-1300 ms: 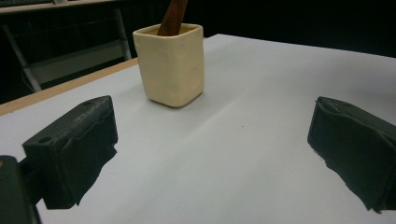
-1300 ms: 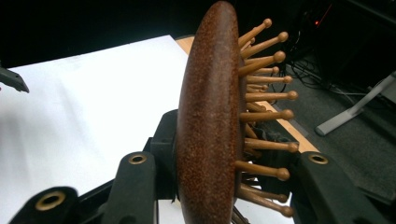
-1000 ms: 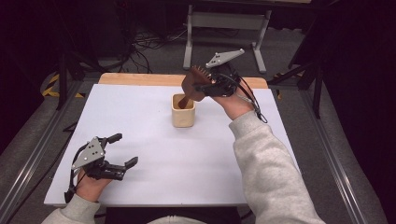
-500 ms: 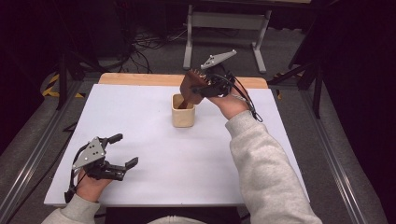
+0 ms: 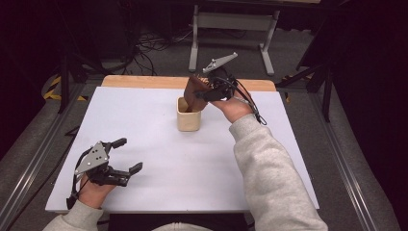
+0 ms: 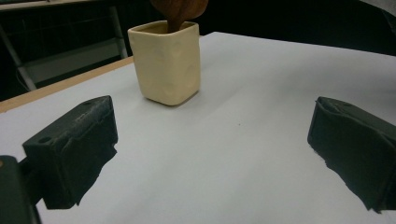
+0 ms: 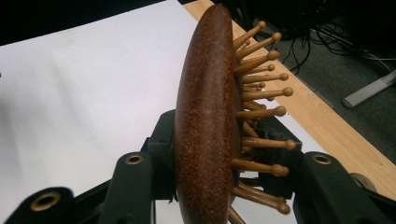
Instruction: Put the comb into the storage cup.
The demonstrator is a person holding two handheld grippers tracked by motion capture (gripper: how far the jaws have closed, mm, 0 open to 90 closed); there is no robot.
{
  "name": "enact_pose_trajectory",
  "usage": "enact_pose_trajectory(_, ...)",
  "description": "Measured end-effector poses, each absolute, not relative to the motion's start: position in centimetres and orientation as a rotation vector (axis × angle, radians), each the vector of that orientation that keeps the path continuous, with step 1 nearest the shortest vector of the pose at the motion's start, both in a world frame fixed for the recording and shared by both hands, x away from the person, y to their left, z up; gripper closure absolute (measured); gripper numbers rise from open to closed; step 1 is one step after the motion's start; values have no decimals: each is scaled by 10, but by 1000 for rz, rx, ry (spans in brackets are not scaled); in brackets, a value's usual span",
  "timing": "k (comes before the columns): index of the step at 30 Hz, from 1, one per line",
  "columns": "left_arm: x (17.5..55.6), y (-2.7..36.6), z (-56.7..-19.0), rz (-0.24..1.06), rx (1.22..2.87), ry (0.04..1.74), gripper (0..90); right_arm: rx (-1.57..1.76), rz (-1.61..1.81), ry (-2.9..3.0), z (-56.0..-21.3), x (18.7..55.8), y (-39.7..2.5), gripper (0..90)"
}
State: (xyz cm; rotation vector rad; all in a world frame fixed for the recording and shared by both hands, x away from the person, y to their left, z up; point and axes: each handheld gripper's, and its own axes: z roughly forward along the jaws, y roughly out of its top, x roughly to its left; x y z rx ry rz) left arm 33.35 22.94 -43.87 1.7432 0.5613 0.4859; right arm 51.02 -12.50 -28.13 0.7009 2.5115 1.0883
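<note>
A dark brown wooden hairbrush (image 5: 195,91) with wooden pins (image 7: 261,112) is held upright over a cream square cup (image 5: 188,115) at the table's far middle. My right gripper (image 5: 211,89) is shut on the brush's head (image 7: 208,116), one jaw against its smooth back and the other on the pin side. In the left gripper view the brush's lower end (image 6: 180,9) dips into the cup (image 6: 167,60). My left gripper (image 5: 129,154) rests on the white table near the front left, open, with nothing between its jaws (image 6: 212,154).
The white tabletop (image 5: 144,120) has a bare wooden strip (image 5: 144,81) along its far edge. Beyond it are a metal stand (image 5: 231,24) and cables on a dark floor. Metal rails run along both sides of the table.
My right gripper has shifted slightly left and tipped the brush more upright over the cup. The left gripper has not moved.
</note>
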Motion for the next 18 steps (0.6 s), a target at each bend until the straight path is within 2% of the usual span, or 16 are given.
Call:
enact_pose_trajectory(12, 334, 229, -439, 480, 1741, 561, 27, 708, 1087, 2530, -287, 514, -122, 544)
enact_pose_trajectory(18, 334, 229, -439, 477, 1744, 559, 27, 693, 1088, 2531, -287, 514, -123, 503)
